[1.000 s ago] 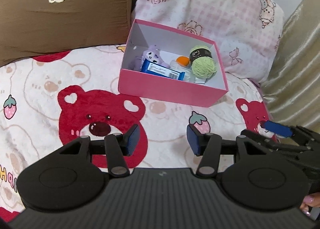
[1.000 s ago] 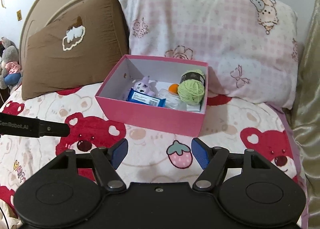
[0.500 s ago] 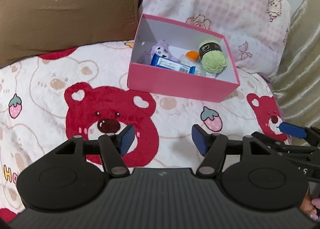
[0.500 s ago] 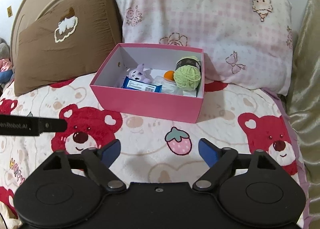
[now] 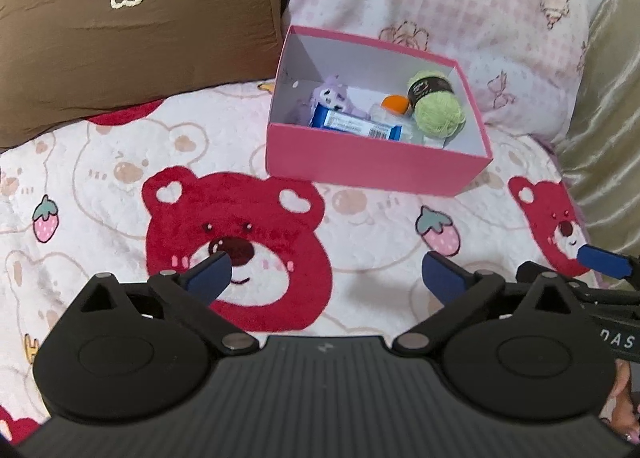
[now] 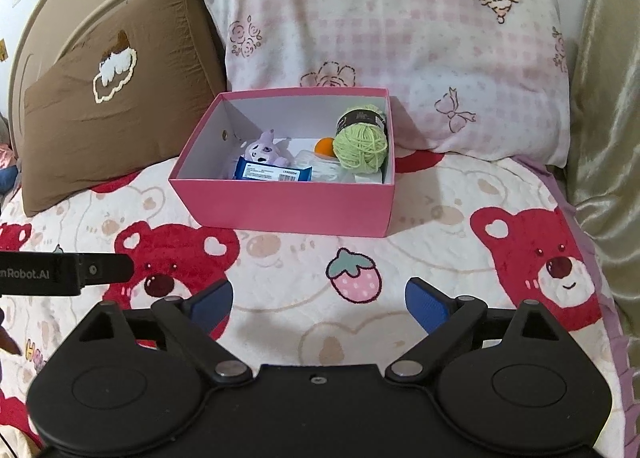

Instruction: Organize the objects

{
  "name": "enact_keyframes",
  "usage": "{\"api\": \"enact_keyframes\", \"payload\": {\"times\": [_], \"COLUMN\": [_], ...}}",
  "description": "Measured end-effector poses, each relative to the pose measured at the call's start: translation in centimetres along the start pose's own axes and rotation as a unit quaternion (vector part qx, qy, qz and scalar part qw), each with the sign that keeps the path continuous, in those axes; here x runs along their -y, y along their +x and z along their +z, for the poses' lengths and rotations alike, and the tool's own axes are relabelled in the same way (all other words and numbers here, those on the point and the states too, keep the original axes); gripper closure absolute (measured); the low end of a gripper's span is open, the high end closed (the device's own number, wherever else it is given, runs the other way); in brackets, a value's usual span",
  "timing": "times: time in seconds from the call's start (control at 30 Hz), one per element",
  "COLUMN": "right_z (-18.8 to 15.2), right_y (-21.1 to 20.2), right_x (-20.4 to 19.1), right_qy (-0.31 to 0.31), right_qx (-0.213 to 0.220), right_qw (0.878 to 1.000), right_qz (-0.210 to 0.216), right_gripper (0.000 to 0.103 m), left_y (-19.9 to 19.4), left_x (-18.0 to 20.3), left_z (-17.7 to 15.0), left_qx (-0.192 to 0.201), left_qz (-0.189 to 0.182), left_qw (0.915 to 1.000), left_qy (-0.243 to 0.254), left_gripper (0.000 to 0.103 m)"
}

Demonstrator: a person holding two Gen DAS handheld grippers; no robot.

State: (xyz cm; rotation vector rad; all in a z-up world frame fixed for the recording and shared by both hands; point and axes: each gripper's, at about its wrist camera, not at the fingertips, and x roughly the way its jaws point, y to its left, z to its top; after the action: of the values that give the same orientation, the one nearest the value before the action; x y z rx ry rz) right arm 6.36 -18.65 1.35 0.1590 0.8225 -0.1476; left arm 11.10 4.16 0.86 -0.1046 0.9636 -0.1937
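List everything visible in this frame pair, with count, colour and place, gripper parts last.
box: 1, pink, on the blanket in front of the pillows
yarn ball: 1, green, inside the box, right end
plush toy: 1, purple, inside the box, left part
packet: 1, blue, in the box by the near wall
orange item: 1, in the box, partly hidden
pillow: 1, brown, behind left
pillow: 1, pink check, behind the box
blanket: 1, red bear print
left hand-held gripper: jaws opening, nothing between
right hand-held gripper: jaws opening, nothing between

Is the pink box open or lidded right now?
Open. The pink box has no lid on it; its white inside shows, with the green yarn ball and purple plush visible inside.
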Motion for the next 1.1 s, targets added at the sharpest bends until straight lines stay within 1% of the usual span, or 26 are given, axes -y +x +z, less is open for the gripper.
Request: {"api": "enact_keyframes", "payload": {"times": [0.1, 0.2, 0.33, 0.47, 0.67, 0.8, 0.93, 1.1], "right_z": [-0.1, 0.0, 0.1, 0.3, 0.3, 0.4, 0.4, 0.2], "right_y": [-0.2, -0.3, -0.5, -0.8, -1.1, -1.5, -1.9, -1.8], "right_x": [-0.2, -0.1, 0.2, 0.4, 0.0, -0.2, 0.0, 0.0], "right_qy": [-0.009, -0.003, 0.004, 0.007, -0.002, -0.012, -0.003, -0.013], "right_qx": [-0.002, -0.009, -0.016, -0.022, -0.034, -0.036, -0.032, -0.033], "right_qw": [1.0, 1.0, 1.0, 1.0, 0.999, 0.999, 0.999, 0.999], "right_qz": [-0.003, -0.002, -0.005, -0.005, 0.0, -0.003, -0.006, -0.019], "right_gripper": [0.008, 0.008, 0.008, 0.008, 0.008, 0.008, 0.008, 0.008], "left_y": [0.0, -0.1, -0.2, -0.5, -0.7, -1.1, -1.5, -1.5], "left_x": [0.1, 0.0, 0.2, 0.1, 0.2, 0.1, 0.2, 0.2], "left_z": [0.0, 0.0, 0.0, 0.2, 0.5, 0.7, 0.7, 0.8], "left_qx": [-0.007, -0.009, -0.016, -0.024, -0.037, -0.035, -0.033, -0.038], "left_qz": [0.007, 0.004, 0.017, 0.015, 0.028, 0.029, 0.03, 0.029], "left_qw": [1.0, 0.9999, 0.9997, 0.9996, 0.9989, 0.999, 0.999, 0.9988], "left_qy": [0.002, 0.001, 0.002, -0.004, 0.001, 0.001, 0.006, 0.009], "left_gripper": [0.0, 0.0, 0.0, 0.0, 0.0, 0.0, 0.0, 0.0]}}
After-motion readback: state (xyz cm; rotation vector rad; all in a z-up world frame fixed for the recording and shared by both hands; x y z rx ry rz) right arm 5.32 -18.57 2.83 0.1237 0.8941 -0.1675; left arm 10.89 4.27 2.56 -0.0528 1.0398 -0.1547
